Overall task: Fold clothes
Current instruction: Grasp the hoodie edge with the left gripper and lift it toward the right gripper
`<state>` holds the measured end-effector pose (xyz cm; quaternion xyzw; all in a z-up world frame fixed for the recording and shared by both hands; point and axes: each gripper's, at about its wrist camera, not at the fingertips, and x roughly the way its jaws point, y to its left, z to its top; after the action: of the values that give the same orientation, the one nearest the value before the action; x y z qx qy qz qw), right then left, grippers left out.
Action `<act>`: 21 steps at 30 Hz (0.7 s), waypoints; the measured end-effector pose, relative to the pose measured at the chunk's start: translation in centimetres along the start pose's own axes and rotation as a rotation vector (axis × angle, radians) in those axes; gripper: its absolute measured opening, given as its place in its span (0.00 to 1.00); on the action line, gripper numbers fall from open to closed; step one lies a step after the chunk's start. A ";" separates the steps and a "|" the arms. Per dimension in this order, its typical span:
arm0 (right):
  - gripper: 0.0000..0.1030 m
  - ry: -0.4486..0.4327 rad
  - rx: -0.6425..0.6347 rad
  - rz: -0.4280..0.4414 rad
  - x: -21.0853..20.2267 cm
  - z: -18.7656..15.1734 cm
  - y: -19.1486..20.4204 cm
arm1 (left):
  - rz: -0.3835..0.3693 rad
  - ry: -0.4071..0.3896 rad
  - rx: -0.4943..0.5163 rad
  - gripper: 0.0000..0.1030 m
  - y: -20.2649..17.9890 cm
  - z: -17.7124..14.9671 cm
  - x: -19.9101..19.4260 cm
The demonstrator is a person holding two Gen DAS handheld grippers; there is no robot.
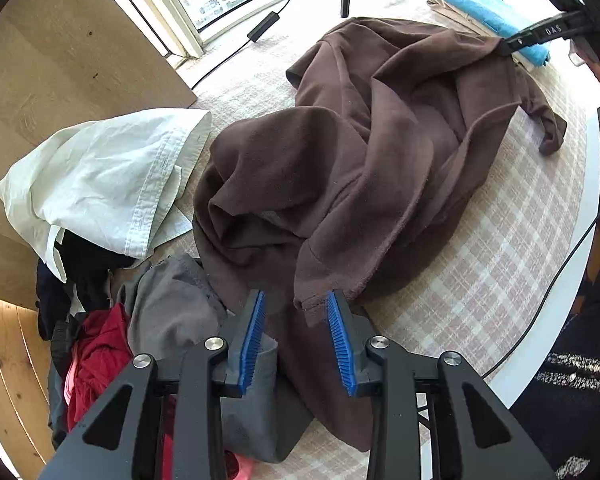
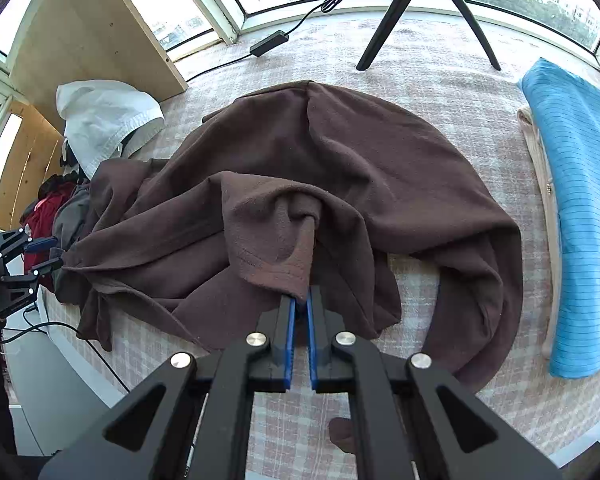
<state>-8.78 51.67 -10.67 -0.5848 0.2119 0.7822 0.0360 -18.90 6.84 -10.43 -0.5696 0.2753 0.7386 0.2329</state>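
One brown garment [image 2: 340,168] crumpled, no clear long axis | right gripper [image 2: 300,304] fingers clamp its edge | left gripper [image 1: 296,304] fingers parted

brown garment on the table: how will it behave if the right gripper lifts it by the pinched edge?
Likely floppy: the brown garment lies in deep, loose folds and drapes from the right gripper. It looks thick and fleecy, so probably heavy enough to sag. The bulk would probably trail across the checked tablecloth.

The large dark brown fleece garment [image 2: 340,168] lies crumpled in deep folds on the pale checked tablecloth [image 2: 440,64]. 1 hemmed corner is lifted and pinched near the front; another hem edge [image 1: 316,300] hangs loose at the opposite end.
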 end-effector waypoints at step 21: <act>0.05 -0.055 -0.057 -0.121 -5.2 -3.8 -0.9 | -0.044 -0.113 -0.287 0.03 2.1 -1.7 -4.2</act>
<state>-3.43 52.07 -6.96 -0.5755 0.1530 0.8001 0.0723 -18.00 4.00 -6.38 -0.5604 0.1407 0.7960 0.1803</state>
